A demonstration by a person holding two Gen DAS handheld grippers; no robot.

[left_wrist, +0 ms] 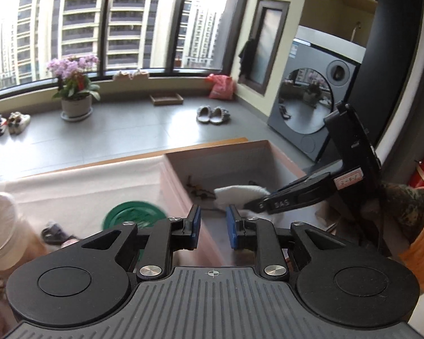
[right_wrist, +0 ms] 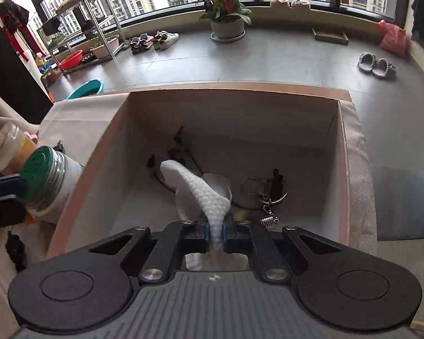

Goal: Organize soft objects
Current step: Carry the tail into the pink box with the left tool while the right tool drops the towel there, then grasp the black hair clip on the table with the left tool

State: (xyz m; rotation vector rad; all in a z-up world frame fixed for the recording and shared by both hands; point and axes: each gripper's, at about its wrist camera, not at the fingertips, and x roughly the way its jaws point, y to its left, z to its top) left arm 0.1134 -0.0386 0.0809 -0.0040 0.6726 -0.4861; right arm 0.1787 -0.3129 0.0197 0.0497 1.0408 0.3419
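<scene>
My right gripper (right_wrist: 215,233) is shut on a white textured cloth (right_wrist: 195,186) and holds it over the open cardboard box (right_wrist: 99,152). The cloth curls up and away from the jaws. In the left wrist view the right gripper (left_wrist: 257,206) reaches into the box (left_wrist: 279,155) from the right with the white cloth (left_wrist: 240,190) at its tips. My left gripper (left_wrist: 213,221) is open and empty, just above the box's left wall.
Inside the box lie dark twig-like pieces (right_wrist: 178,147), another white cloth (right_wrist: 183,206) and a key ring with a spring (right_wrist: 268,195). A green-lidded jar (right_wrist: 48,180) and a white tub (left_wrist: 0,226) stand left of the box on a pale cloth-covered table (left_wrist: 70,180).
</scene>
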